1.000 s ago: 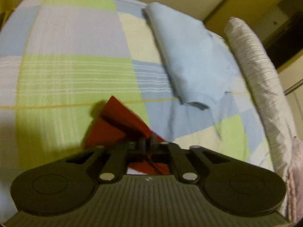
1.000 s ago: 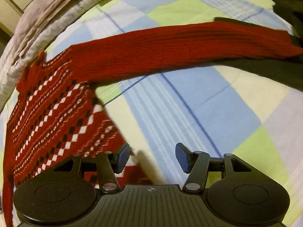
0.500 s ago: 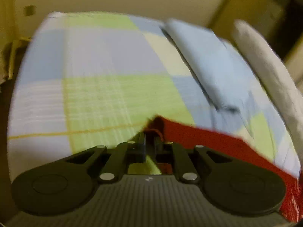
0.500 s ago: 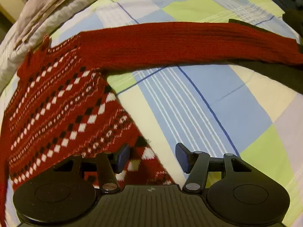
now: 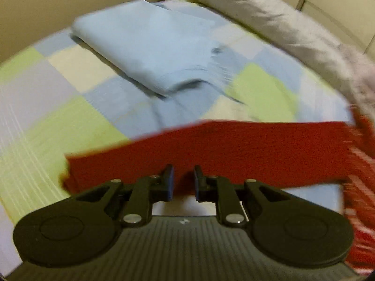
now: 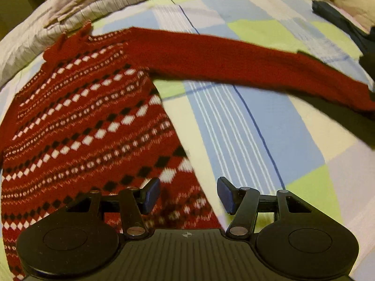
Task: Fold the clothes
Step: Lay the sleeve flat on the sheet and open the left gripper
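The red sweater (image 6: 89, 126) is laid flat on the checked bedspread (image 6: 269, 145), body patterned with white and black diamonds, one plain red sleeve (image 5: 222, 152) stretched straight out to the side. In the left wrist view that sleeve is seen running crosswise directly ahead of the left gripper (image 5: 182, 182); its cuff end lies off to the gripper's left, and the patterned body is glimpsed at the far right edge. A narrow gap is shown between the left fingers, and the jaws are closing at this moment. Red knit is seen through the gap, but whether cloth is actually caught between the pads cannot be told; the view is blurred.

Beyond the sleeve, a folded light-blue garment (image 5: 150, 46) is set well ahead of the left gripper, with a rolled grey quilt (image 5: 269, 18) along the far right.

The right gripper (image 6: 188, 195) is held spread wide, nothing between its pads. The sweater's lower side edge is positioned just ahead of it, toward its left finger; the outstretched sleeve is laid across the bedspread farther ahead. A dark garment (image 6: 339, 21) is seen at the far upper right.
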`<state>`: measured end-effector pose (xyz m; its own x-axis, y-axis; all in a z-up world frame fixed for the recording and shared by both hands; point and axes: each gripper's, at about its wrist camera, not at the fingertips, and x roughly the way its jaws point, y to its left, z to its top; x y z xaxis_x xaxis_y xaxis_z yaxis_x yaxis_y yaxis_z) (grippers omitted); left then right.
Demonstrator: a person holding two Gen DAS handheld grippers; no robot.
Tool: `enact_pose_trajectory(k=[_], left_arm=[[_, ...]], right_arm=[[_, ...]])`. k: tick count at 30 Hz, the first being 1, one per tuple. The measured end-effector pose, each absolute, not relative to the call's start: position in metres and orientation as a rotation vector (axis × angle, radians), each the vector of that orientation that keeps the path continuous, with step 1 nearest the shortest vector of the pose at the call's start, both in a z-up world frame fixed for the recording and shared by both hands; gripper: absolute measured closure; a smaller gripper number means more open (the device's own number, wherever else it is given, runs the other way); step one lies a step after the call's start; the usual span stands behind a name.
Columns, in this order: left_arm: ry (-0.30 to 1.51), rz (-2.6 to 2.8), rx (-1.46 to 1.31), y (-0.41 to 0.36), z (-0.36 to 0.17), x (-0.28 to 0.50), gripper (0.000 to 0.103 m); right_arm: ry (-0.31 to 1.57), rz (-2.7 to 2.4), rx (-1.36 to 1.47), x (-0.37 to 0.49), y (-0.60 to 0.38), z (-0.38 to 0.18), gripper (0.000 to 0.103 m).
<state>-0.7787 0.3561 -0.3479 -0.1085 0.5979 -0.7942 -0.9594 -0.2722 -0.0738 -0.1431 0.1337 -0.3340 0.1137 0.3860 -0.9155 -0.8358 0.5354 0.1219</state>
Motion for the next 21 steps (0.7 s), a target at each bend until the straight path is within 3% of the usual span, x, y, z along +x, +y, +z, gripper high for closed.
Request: enact_pose_trajectory(k=[3,5,9,14,21], left_arm=[[0.477,1.969,-0.823,0.365,-0.336,-0.817,0.09],[0.401,2.142,-0.81,0.364,-0.325,-0.841,0.083],[0.395,2.069,-0.854,0.351,-0.314,-0.838,0.083],[0.558,1.621,-0.858,0.317,-0.319,-0.731,0.083],[0.606,1.053,-0.702,0.261,-0.325,-0.532,0.083]], right_arm=[[1.111,0.95,-0.494,-0.143,0.132,-0.333,0.046],[1.091,0.96,-0.498,-0.142,0.134,-0.33,0.046],[1.035,1.0,-0.493,-0.143,0.137,-0.326,0.046],[0.878,1.139,-0.536,-0.167,0.144,-0.322,0.046],[0.706,1.385,-0.673,-0.21,0.139,-0.329,0.046]])
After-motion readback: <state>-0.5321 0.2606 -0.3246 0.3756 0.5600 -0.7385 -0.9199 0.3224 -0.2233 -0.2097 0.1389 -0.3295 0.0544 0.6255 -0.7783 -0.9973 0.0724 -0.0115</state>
